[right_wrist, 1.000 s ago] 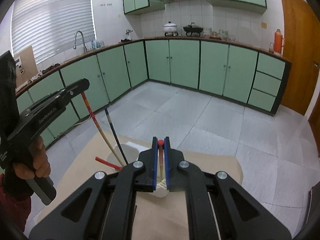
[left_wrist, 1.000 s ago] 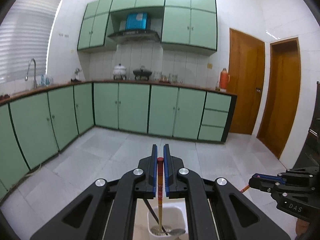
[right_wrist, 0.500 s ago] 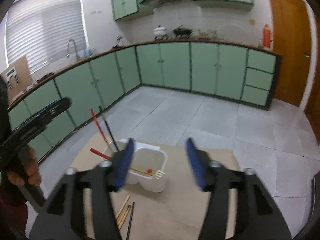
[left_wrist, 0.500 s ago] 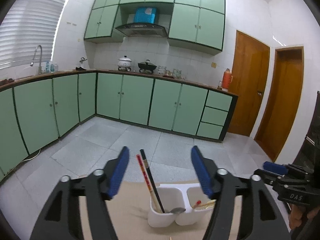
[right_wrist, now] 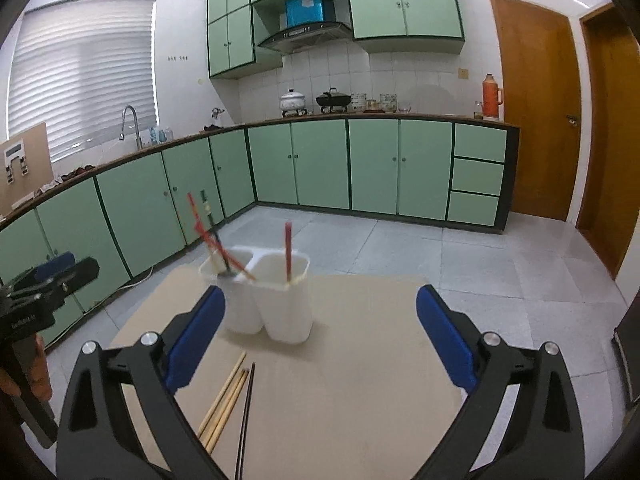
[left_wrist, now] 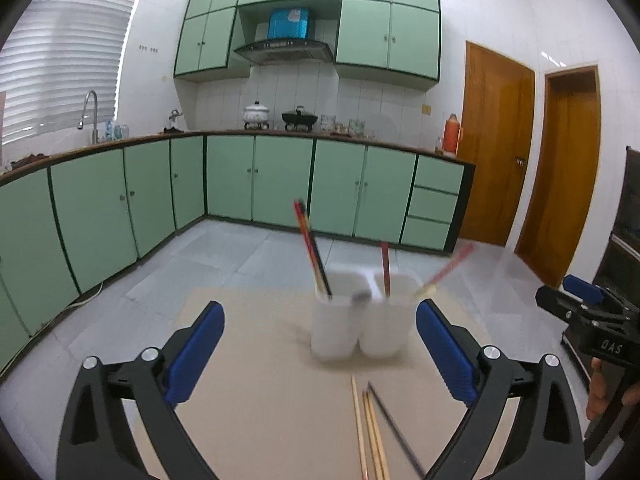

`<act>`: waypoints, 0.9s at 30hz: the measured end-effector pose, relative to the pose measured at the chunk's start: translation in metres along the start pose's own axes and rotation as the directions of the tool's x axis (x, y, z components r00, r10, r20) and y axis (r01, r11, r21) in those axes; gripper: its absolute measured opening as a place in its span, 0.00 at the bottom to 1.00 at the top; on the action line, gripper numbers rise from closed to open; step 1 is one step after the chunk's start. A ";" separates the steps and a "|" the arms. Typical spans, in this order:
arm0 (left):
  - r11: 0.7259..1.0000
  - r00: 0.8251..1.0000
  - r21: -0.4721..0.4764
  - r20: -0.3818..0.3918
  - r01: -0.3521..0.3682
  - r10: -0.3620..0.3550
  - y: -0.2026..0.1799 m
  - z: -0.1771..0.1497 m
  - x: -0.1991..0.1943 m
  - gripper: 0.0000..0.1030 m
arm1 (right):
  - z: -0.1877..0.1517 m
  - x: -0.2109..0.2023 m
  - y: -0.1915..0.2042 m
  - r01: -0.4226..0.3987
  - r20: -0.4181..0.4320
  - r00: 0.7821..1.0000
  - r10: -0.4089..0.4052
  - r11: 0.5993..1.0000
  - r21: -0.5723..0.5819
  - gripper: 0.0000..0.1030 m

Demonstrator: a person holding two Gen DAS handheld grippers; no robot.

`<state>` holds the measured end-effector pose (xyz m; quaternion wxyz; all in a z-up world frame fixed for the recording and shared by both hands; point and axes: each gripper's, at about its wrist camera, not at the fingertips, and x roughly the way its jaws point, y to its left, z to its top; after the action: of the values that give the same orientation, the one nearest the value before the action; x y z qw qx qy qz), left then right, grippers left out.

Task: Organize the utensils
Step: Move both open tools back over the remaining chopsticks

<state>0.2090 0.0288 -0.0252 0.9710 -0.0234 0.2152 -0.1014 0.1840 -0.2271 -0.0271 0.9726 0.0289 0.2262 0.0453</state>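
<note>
Your left tool [left_wrist: 320,352] and right tool [right_wrist: 320,344] are both opening, empty (loose chopsticks [right_wrist: 230,396] lie before the holder [right_wrist: 276,300]).

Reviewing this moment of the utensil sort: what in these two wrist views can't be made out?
- Holder, left wrist view: motion blur smears it and the utensils in it; types unreadable.
- Loose chopsticks, both views: near ends pass behind gripper frames and the picture edge.
- Holder interior, right wrist view: walls hide the lower ends of the utensils.
</note>
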 end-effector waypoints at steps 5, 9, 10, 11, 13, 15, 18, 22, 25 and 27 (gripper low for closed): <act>1.000 0.998 0.013 -0.052 -0.018 0.019 -0.003 -0.044 -0.012 0.92 | -0.051 -0.013 0.006 0.027 0.014 1.000 -0.028 1.000 0.012 0.91; 0.999 0.993 0.027 -0.114 -0.017 0.020 -0.004 -0.077 -0.018 0.92 | -0.090 -0.021 0.014 0.026 -0.040 0.999 -0.025 0.999 0.021 0.91; 0.999 0.991 0.038 -0.129 -0.019 0.023 -0.005 -0.087 -0.020 0.92 | -0.097 -0.021 0.015 0.025 -0.059 0.998 -0.023 0.999 0.022 0.91; 0.999 0.989 0.045 -0.143 -0.020 0.026 -0.006 -0.094 -0.021 0.92 | -0.105 -0.022 0.016 0.021 -0.080 0.997 -0.019 0.999 0.025 0.91; 0.998 0.984 0.053 -0.176 -0.023 0.032 -0.007 -0.111 -0.023 0.92 | -0.120 -0.025 0.021 0.011 -0.113 0.994 -0.008 1.000 0.022 0.90; 0.998 0.980 0.055 -0.195 -0.020 0.030 -0.010 -0.124 -0.025 0.92 | -0.133 -0.028 0.026 0.006 -0.133 0.991 -0.005 1.000 0.009 0.89; 0.998 0.979 0.057 -0.199 -0.025 0.036 -0.012 -0.140 -0.028 0.92 | -0.148 -0.031 0.033 -0.003 -0.157 0.988 0.004 1.000 0.007 0.81; 0.998 0.975 0.056 -0.219 -0.027 0.039 -0.018 -0.158 -0.029 0.91 | -0.164 -0.034 0.041 -0.005 -0.169 0.986 0.010 1.000 0.031 0.75; 0.996 0.970 0.082 -0.241 -0.025 0.045 -0.019 -0.164 -0.030 0.91 | -0.173 -0.035 0.051 -0.015 -0.181 0.983 0.019 1.000 0.019 0.70; 0.994 0.967 0.106 -0.250 -0.028 0.053 -0.019 -0.168 -0.032 0.90 | -0.181 -0.035 0.057 -0.021 -0.192 0.981 0.023 1.000 0.011 0.67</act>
<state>0.1064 0.0167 -0.1623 0.9375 0.0435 0.3320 -0.0945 0.0681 -0.1677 -0.1692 0.9455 0.0310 0.3190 0.0578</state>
